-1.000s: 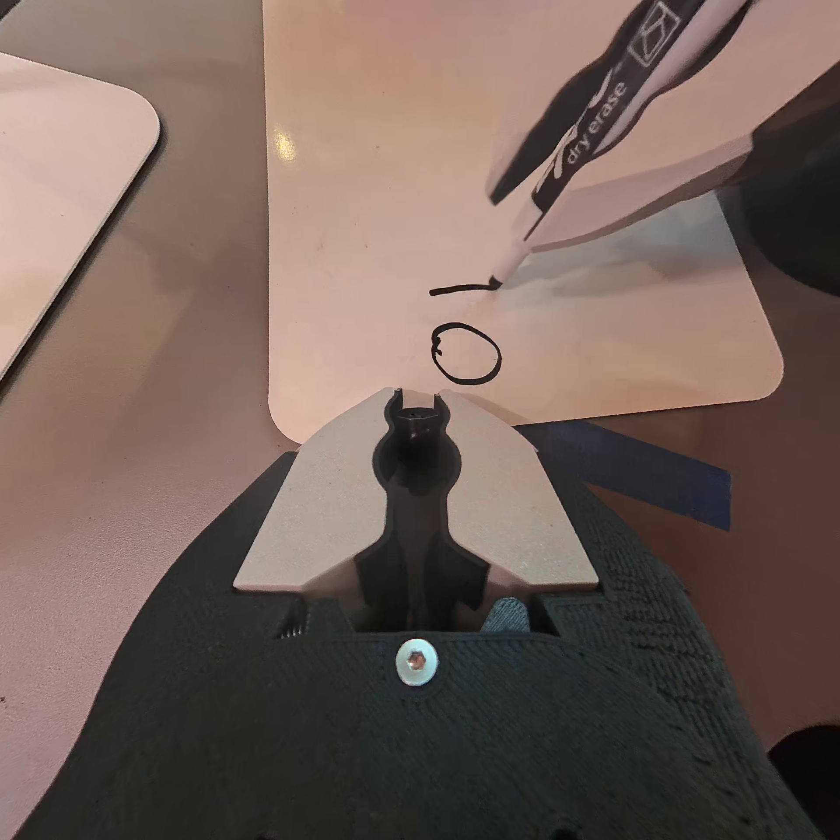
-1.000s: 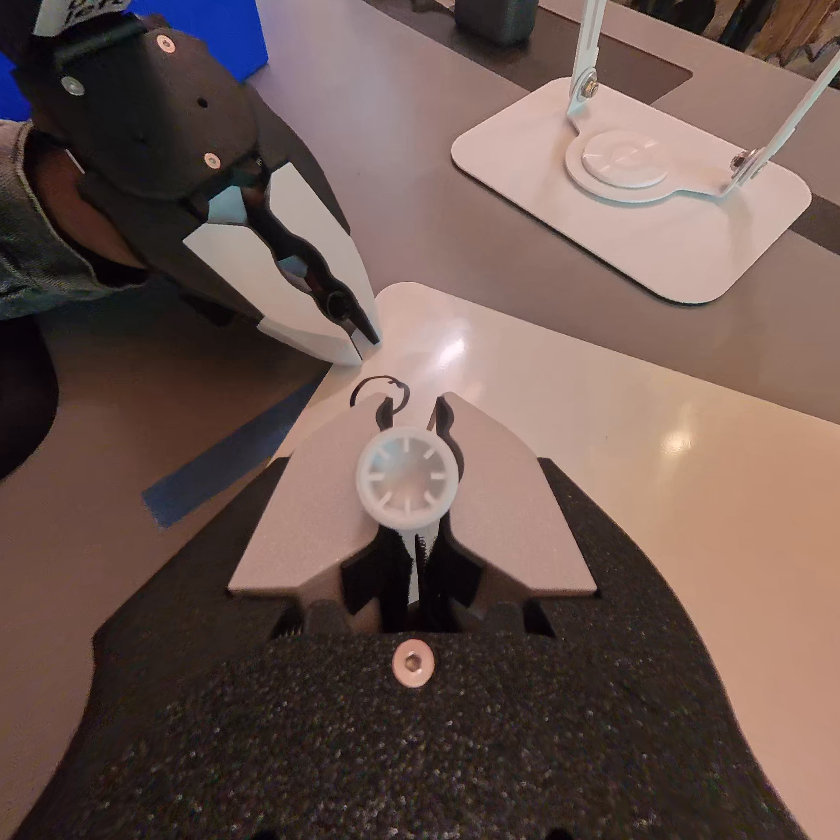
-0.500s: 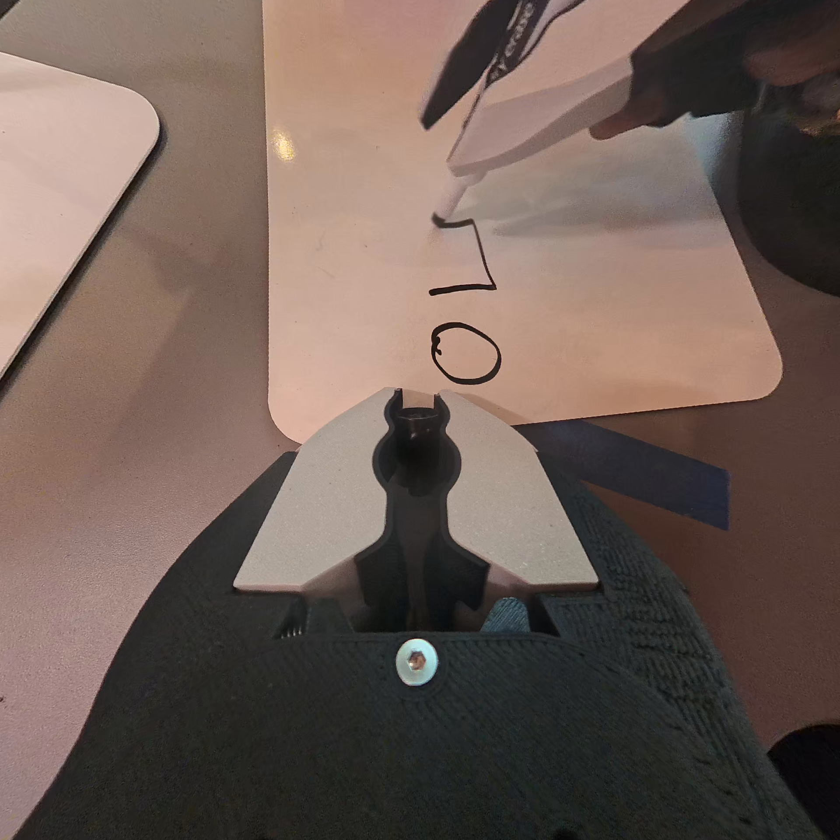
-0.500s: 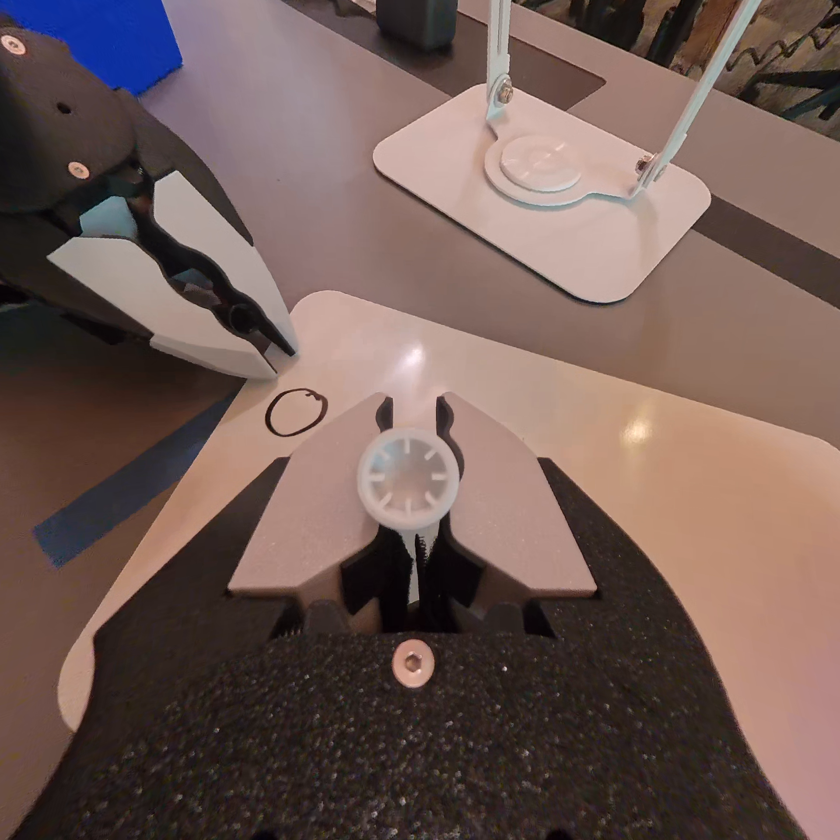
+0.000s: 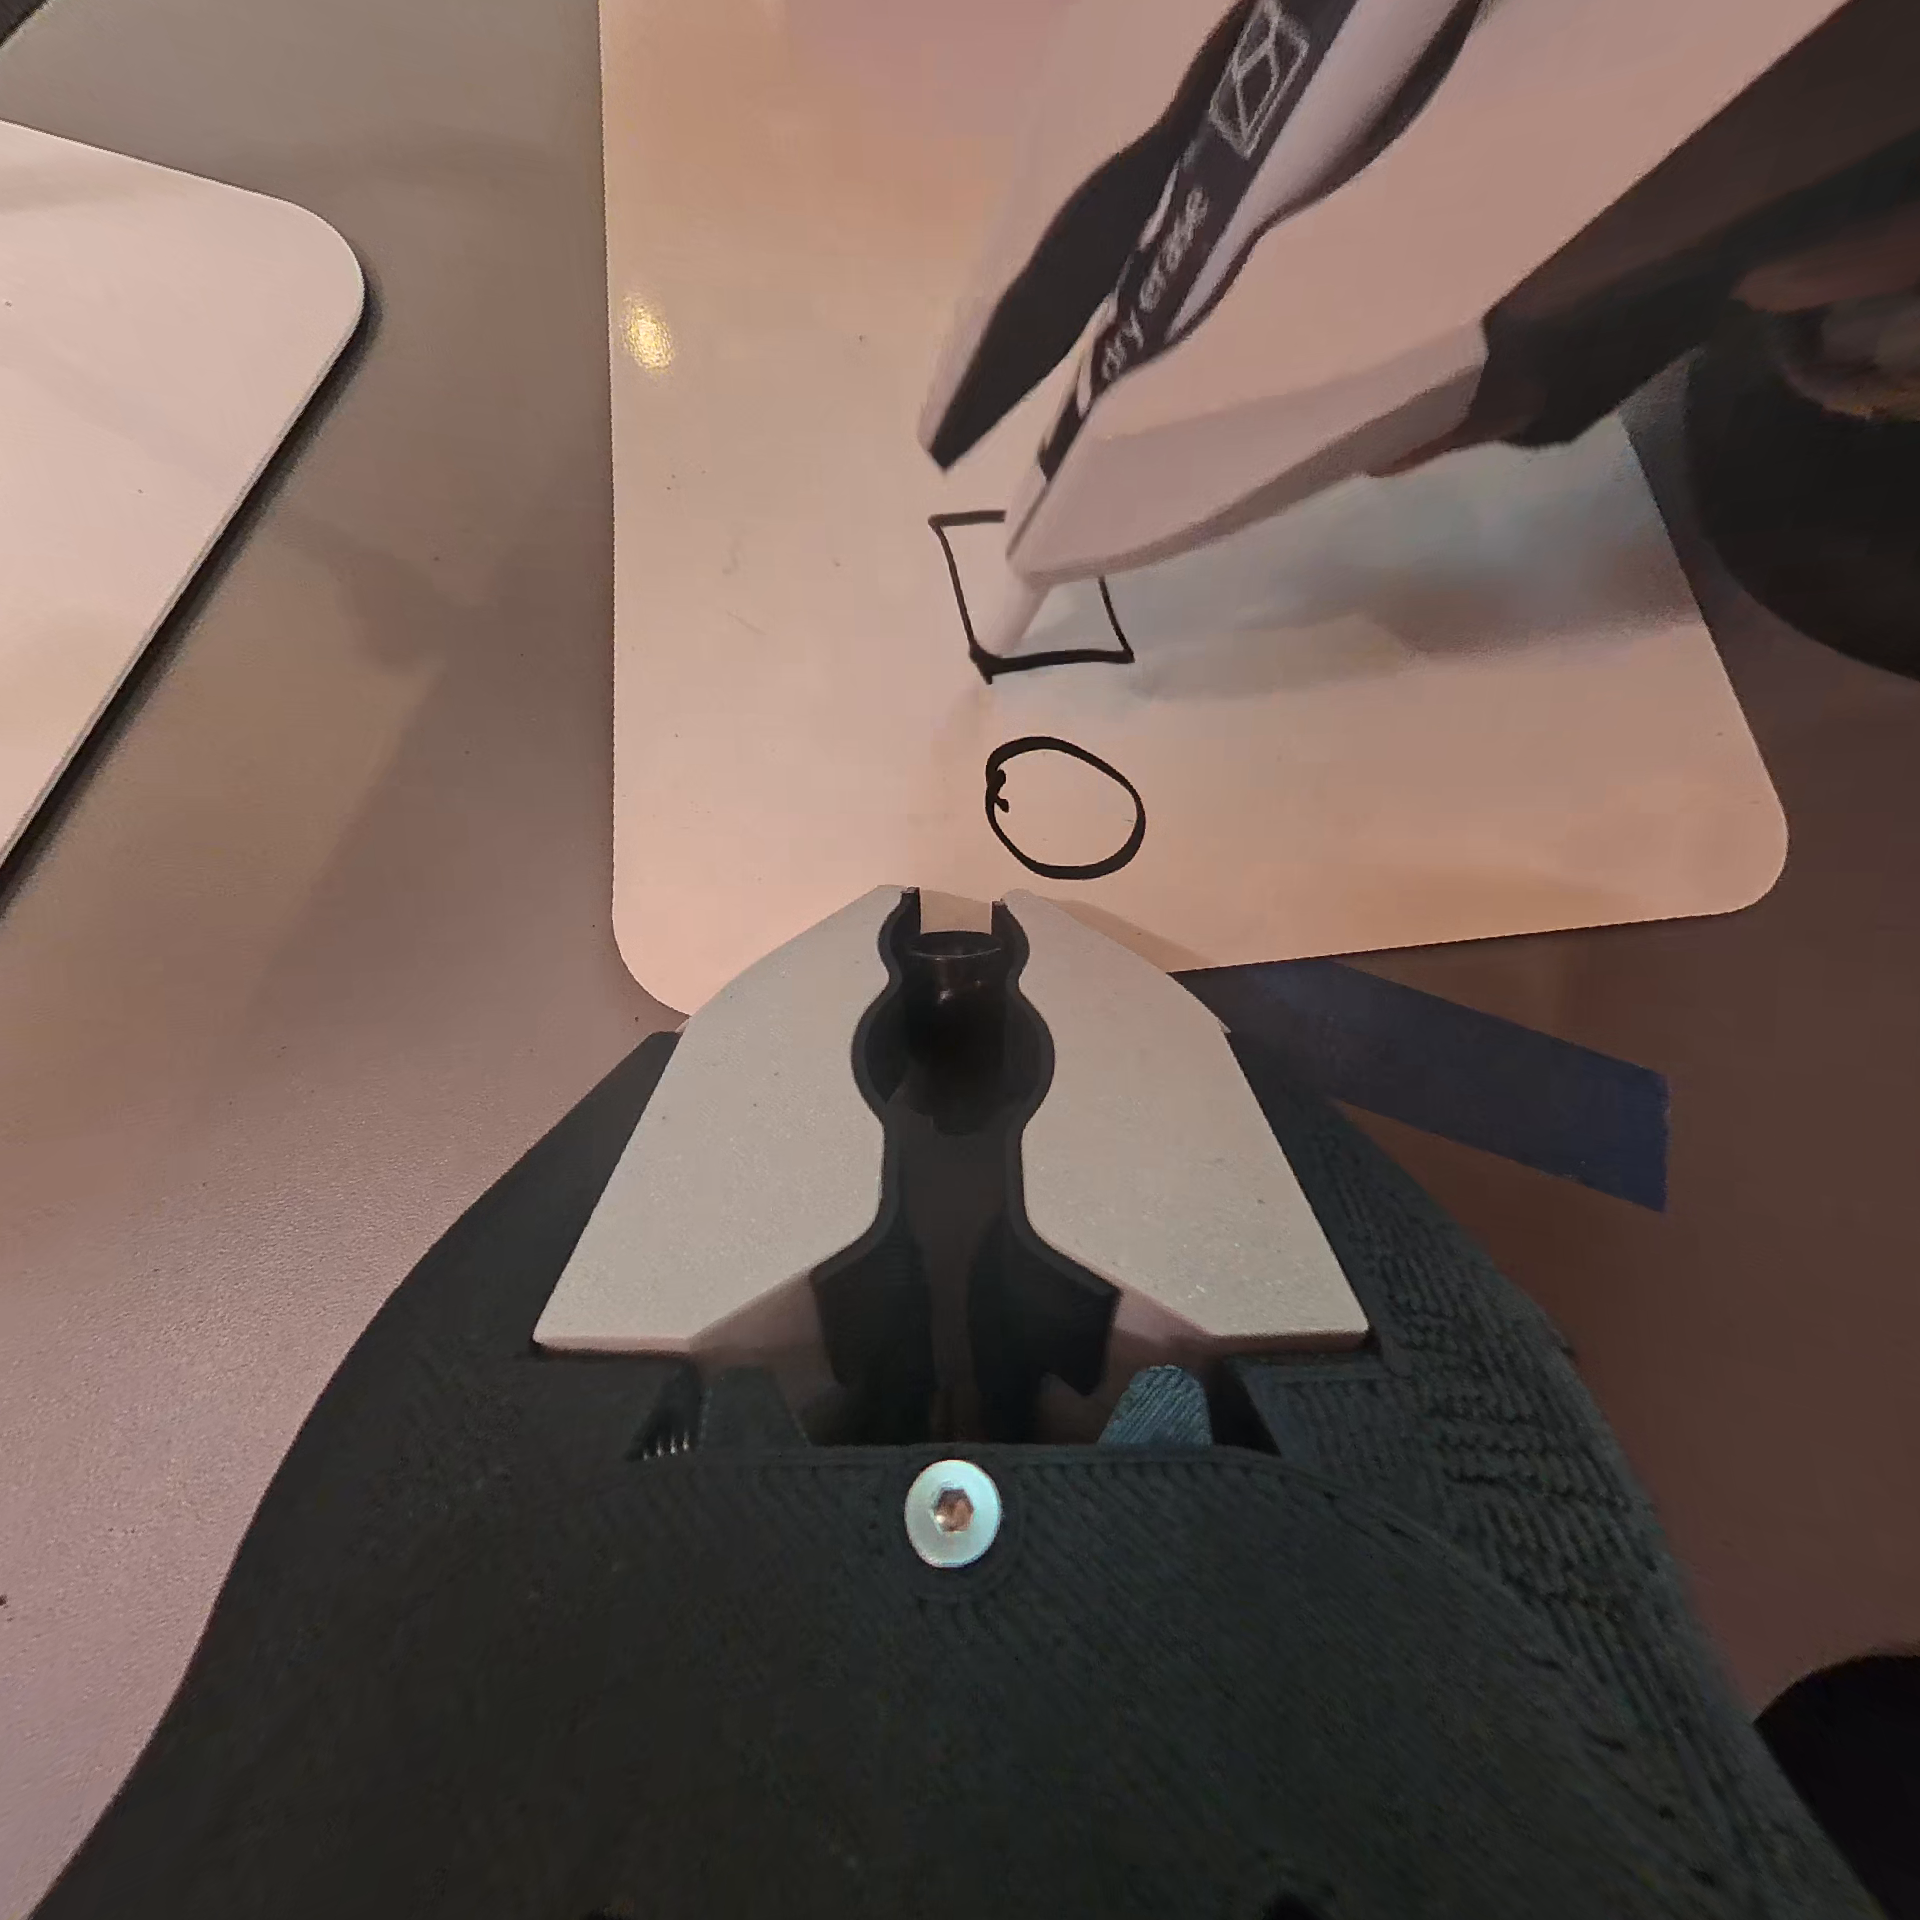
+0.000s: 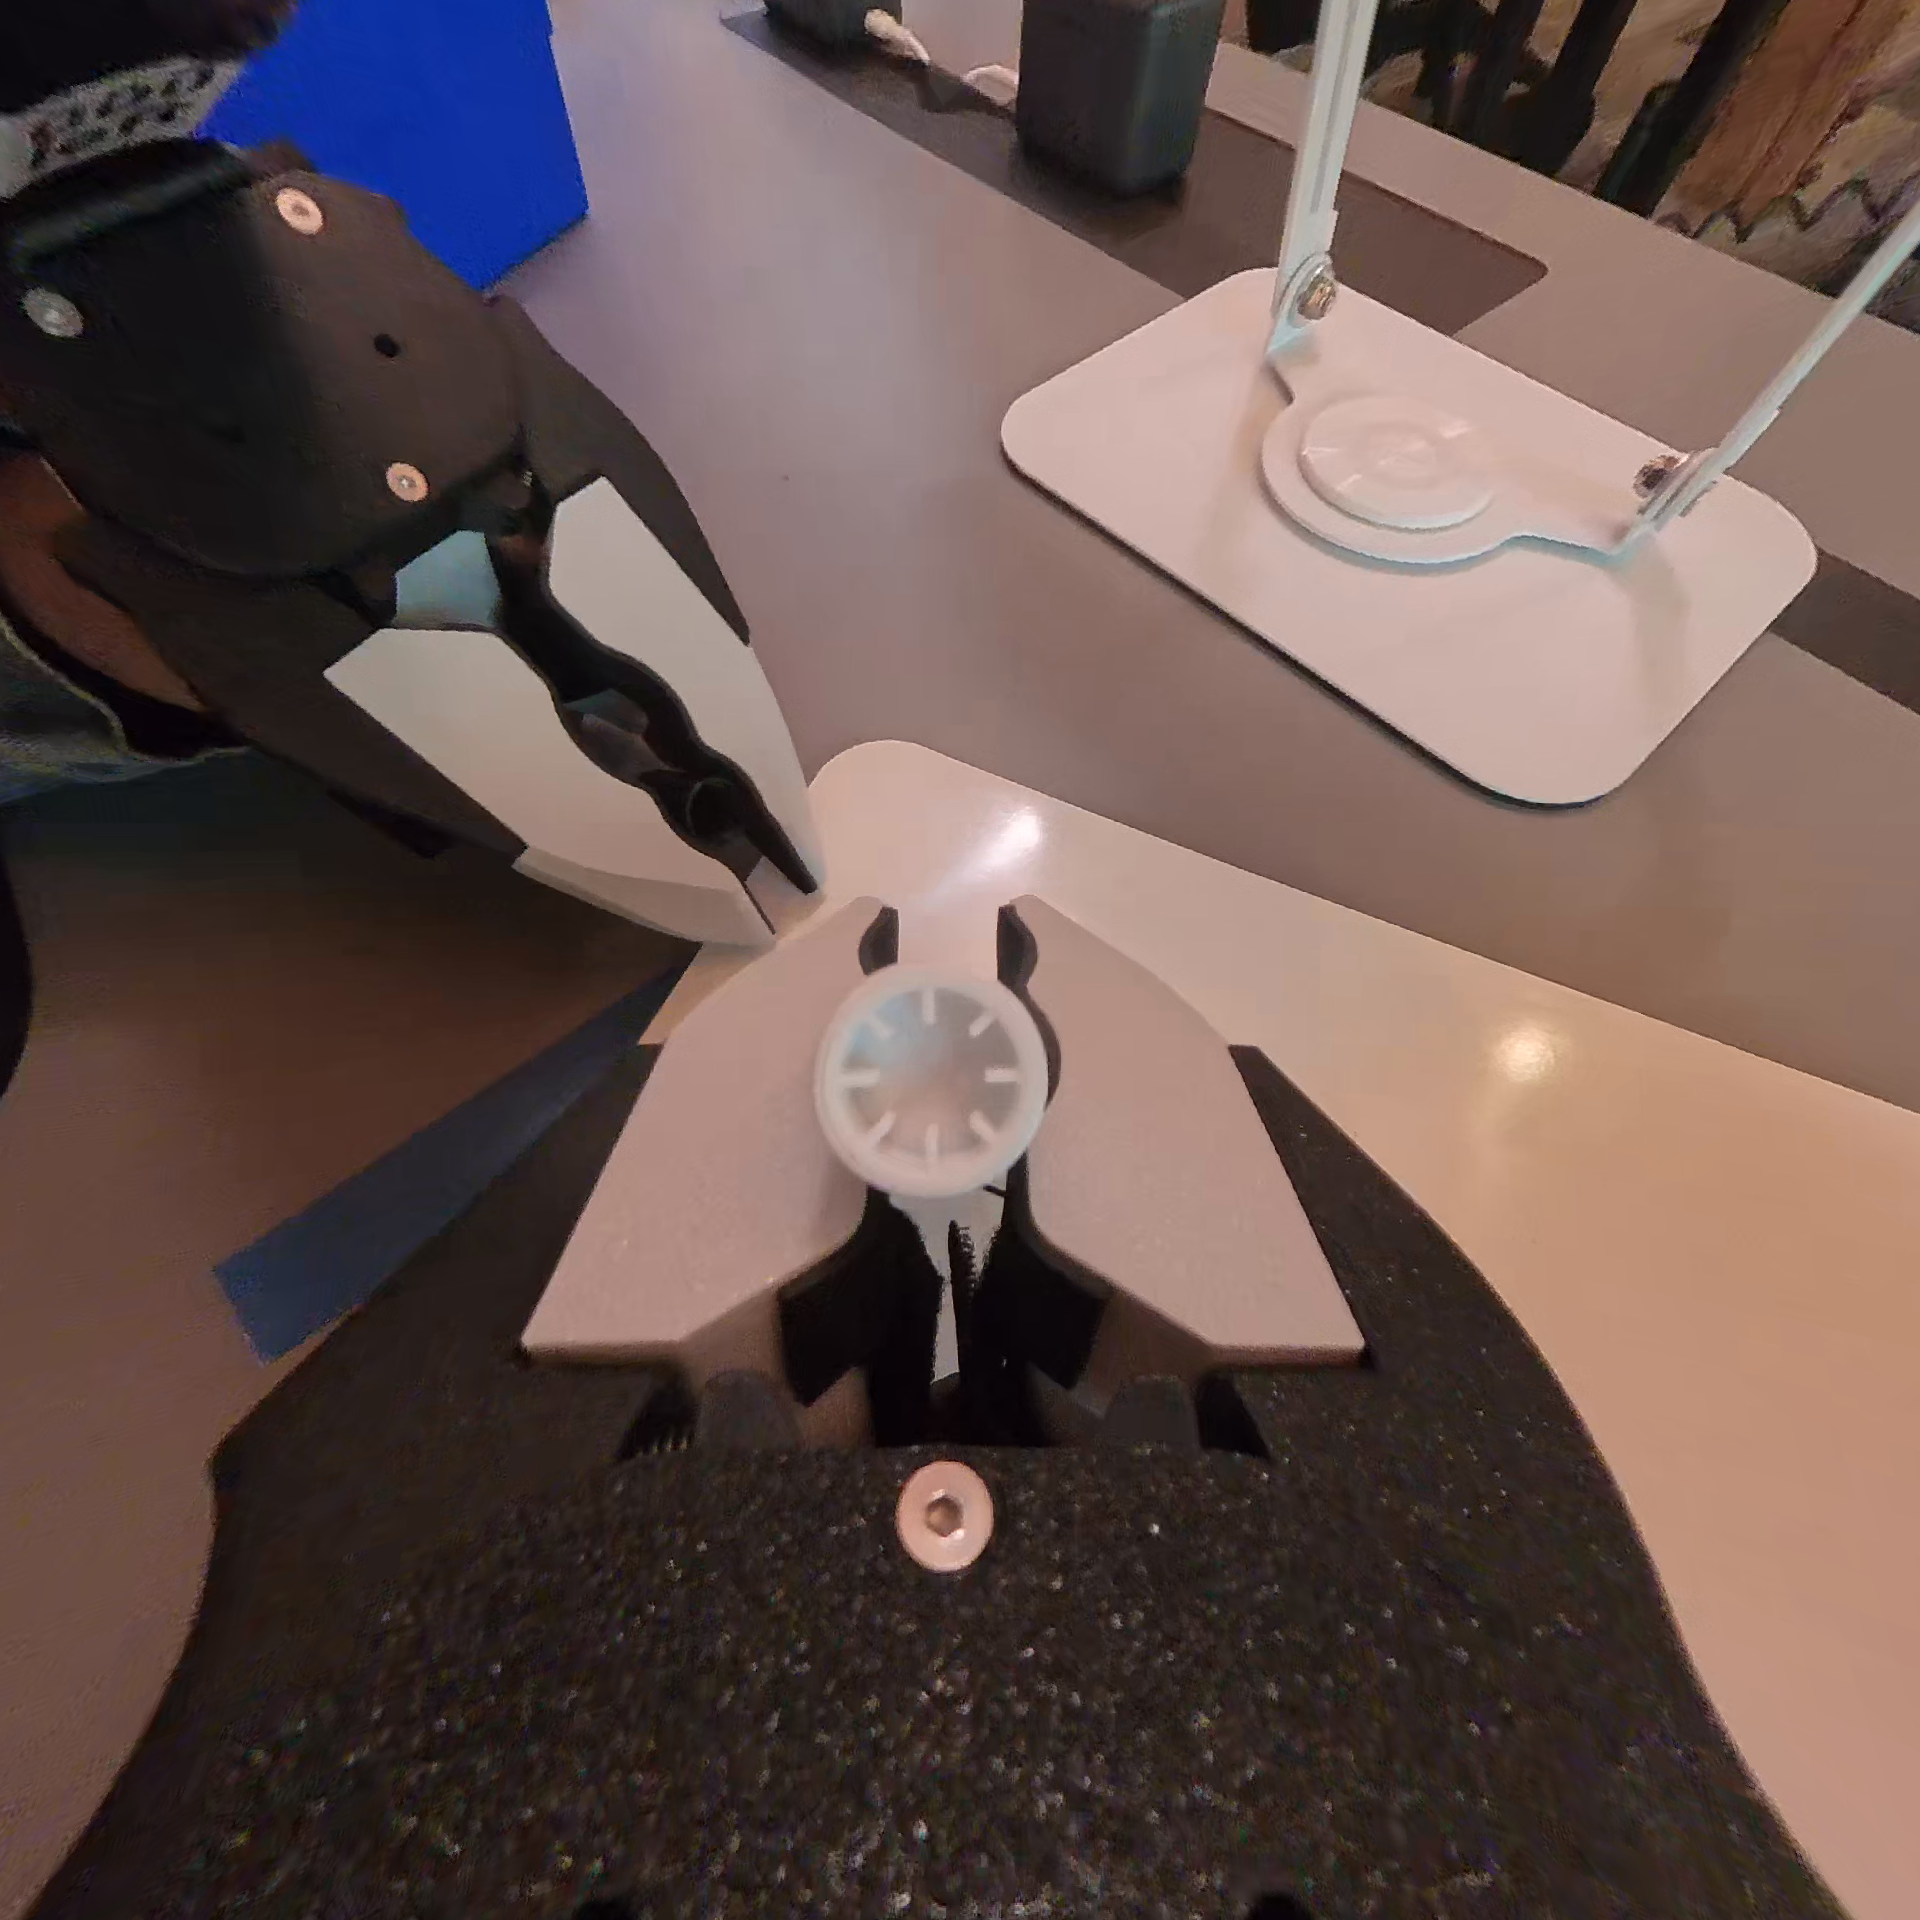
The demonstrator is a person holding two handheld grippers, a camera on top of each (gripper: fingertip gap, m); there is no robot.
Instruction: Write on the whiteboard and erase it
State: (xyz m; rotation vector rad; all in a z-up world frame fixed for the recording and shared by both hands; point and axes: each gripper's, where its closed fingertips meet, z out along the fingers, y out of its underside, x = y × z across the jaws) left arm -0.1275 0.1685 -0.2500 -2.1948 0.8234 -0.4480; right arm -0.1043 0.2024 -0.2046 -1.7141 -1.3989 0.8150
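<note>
Two drawn shapes, one circle (image 5: 1065,808) and one square (image 5: 1029,597), mark our whiteboard (image 5: 810,436) on the surface (image 5: 312,831), near blue tape (image 5: 1455,1081) and a white stand (image 6: 1455,582), where our right gripper (image 5: 1023,582) has its fingers pinching the marker (image 5: 1164,281) at the square and our left gripper (image 5: 956,909) has its fingers pinching a small black cap (image 5: 951,961) at the board's near edge.

The whiteboard (image 5: 790,416) ahead of the fingers looks smooth and glossy; the table (image 5: 312,831) matt; the left gripper (image 5: 951,914) has rough printed black plastic.
</note>
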